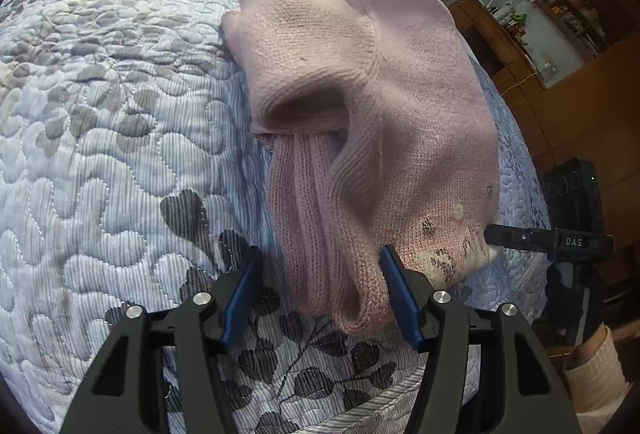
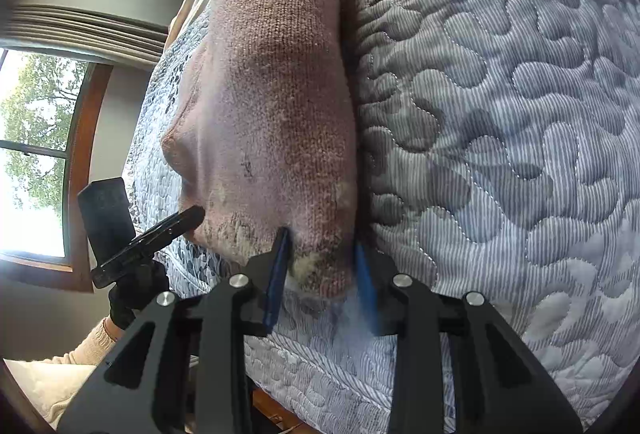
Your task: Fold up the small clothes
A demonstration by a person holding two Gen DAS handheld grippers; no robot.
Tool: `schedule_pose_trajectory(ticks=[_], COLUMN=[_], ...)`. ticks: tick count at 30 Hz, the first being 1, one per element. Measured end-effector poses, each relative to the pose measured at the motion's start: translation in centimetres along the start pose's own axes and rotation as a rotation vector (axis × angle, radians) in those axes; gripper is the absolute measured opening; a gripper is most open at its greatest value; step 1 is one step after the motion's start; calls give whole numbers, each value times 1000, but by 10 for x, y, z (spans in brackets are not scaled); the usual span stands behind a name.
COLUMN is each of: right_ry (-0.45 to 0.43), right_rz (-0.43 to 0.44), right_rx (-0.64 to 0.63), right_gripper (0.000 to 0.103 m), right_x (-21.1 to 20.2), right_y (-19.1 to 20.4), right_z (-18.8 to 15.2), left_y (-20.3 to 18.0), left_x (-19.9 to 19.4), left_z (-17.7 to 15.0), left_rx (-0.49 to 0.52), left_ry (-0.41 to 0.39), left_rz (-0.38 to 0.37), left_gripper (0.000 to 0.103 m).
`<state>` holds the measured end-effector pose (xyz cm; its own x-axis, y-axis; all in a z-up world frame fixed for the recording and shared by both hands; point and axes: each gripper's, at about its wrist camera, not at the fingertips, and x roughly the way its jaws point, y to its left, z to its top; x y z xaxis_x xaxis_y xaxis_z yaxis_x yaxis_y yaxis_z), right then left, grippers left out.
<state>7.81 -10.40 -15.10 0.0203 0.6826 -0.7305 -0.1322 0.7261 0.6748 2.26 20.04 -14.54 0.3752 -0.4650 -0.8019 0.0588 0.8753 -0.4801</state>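
My left hand-held gripper (image 1: 320, 286) and right hand-held gripper (image 2: 320, 262), both spread, straddle the pink sweater's (image 1: 360, 106) near hem on the bed (image 1: 100, 114). Next, I judge: pinch, fold toward 12 o'clock.

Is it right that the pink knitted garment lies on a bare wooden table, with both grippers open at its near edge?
Not quite. The pink knitted garment lies on a quilted bedspread with a leaf print, not a bare wooden table; the left wrist view shows it plainly. The rest holds: the left gripper and right gripper are both open at the garment's near edge.
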Motion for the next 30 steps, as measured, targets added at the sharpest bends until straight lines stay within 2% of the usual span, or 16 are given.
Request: schedule_pose_trajectory(ticks=[3,6,10,12,14,19,22,25,30], right_ry=[-20,-43,-92,-119,-145,-193,-217,-234,-252], right_rz=[1,-62,-202,-243,-293,-408,-455,-502,-531], right_rx=[8,-16,-77,-94,-102,-153,-186,-206,-222], right_gripper=[32,41,63,67,77,86,88,91,92], right_x=[-3,-18,-33,-41,-49,-69,-76,-81,-92], right_y=[0,6,32,45,55,77,94,108,127], right_z=[-4,-13,-31,-39,-48,-73,-86,-94,-106], left_y=[-3,-12,-22,-27,-35,-57,-72,-82,-94], left_x=[-6,-20,-45,-55,-66,-89,-103,-113,-131], left_z=[-1,-3,-11,-14,-20,-29,-35,-42,-49], left_rx=[7,13,14,0,-4,17,26,38,34], left_ry=[3,-10,-32,-37,-43,-72,-91,-105,-122], left_rz=[20,43,106,127,157,230,277,328,364], left_gripper=[62,60,60,61,64,71,77,77,77])
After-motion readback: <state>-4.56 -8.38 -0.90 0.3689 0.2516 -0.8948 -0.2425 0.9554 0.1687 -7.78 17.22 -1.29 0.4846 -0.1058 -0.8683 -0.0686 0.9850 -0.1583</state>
